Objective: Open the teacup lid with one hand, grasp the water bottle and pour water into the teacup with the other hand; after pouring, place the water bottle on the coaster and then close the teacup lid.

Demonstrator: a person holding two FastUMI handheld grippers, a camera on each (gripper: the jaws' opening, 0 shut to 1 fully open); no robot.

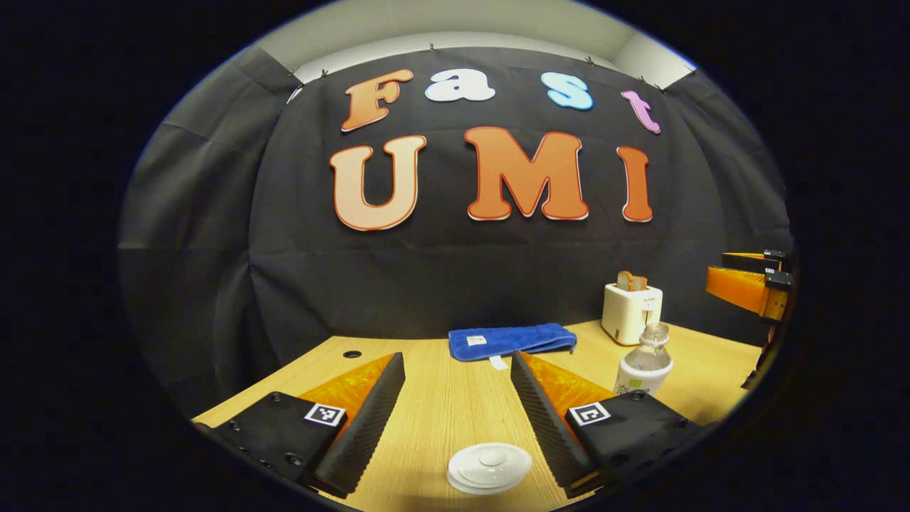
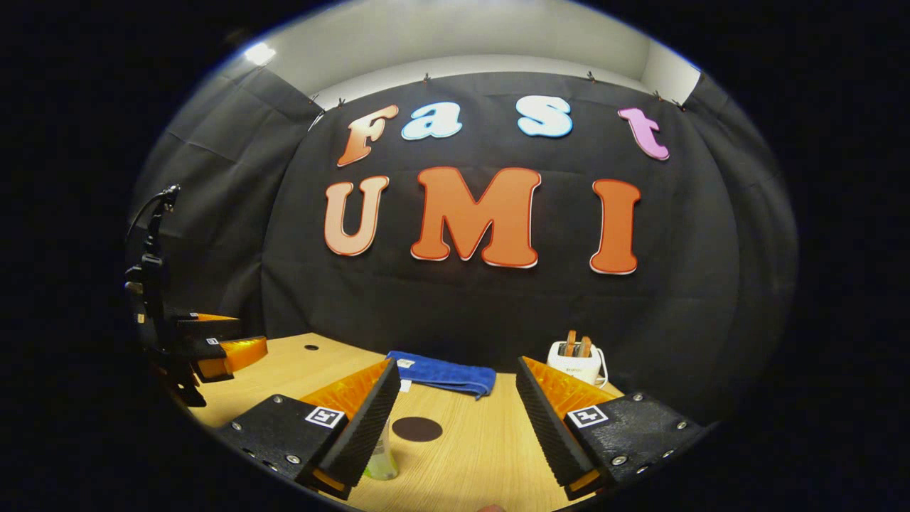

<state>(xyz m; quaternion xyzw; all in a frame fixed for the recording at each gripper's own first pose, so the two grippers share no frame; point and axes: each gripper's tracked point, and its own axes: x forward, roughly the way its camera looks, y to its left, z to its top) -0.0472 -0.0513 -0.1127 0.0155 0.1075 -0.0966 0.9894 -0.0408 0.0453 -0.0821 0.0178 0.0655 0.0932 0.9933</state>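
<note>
The white round teacup lid (image 1: 489,466) with a small knob lies low in the left gripper view, between and below the fingers of my left gripper (image 1: 456,358), which is open and holds nothing. The cup body under it is hidden. A clear water bottle (image 1: 643,366) stands upright to the right, past the right finger. In the right gripper view, my right gripper (image 2: 456,364) is open and empty; the bottle (image 2: 382,459) peeks out behind its left finger. The dark round coaster (image 2: 417,429) lies flat between the fingers, farther off.
A folded blue towel (image 1: 508,340) lies at the back of the wooden table (image 1: 448,405). A white toaster (image 1: 631,309) with bread stands at the back right. The right gripper (image 1: 750,284) hangs at the far right; the left gripper (image 2: 213,345) sits at the far left.
</note>
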